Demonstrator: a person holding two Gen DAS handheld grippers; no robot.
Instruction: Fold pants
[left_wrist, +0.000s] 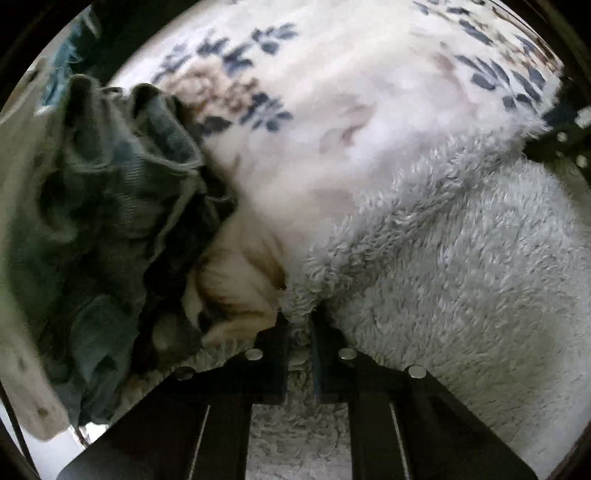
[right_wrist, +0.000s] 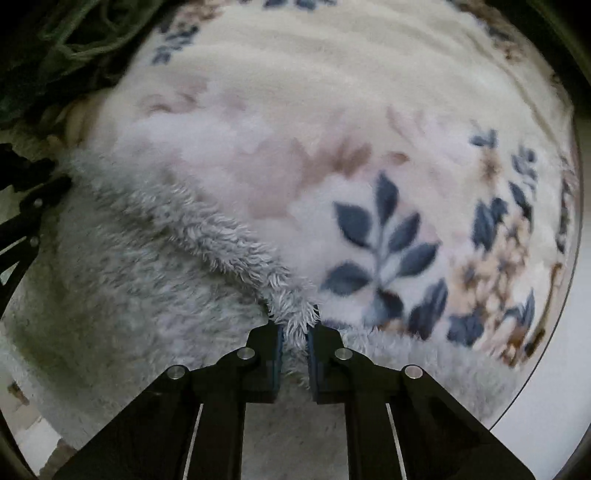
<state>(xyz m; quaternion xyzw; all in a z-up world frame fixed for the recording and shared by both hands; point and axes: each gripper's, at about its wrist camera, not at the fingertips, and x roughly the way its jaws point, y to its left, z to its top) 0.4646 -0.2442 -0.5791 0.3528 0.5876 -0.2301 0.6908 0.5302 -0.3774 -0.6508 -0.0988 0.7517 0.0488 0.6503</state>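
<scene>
The pants (left_wrist: 461, 258) are pale grey fluffy fleece; they fill the lower right of the left wrist view and the lower left of the right wrist view (right_wrist: 140, 266). My left gripper (left_wrist: 300, 332) is shut on a fold of the pants' edge. My right gripper (right_wrist: 295, 332) is shut on the fluffy edge of the pants as well. The other gripper shows at the right edge of the left view (left_wrist: 569, 147) and at the left edge of the right view (right_wrist: 29, 214). The pants lie on a white blanket (right_wrist: 332, 92) with blue leaf prints.
A crumpled dark teal garment (left_wrist: 110, 221) lies left of the pants, with a beige cloth (left_wrist: 240, 280) beside it. Dark green fabric (right_wrist: 55, 44) sits at the far left of the right view. A pale floor (right_wrist: 554, 387) shows past the blanket's right edge.
</scene>
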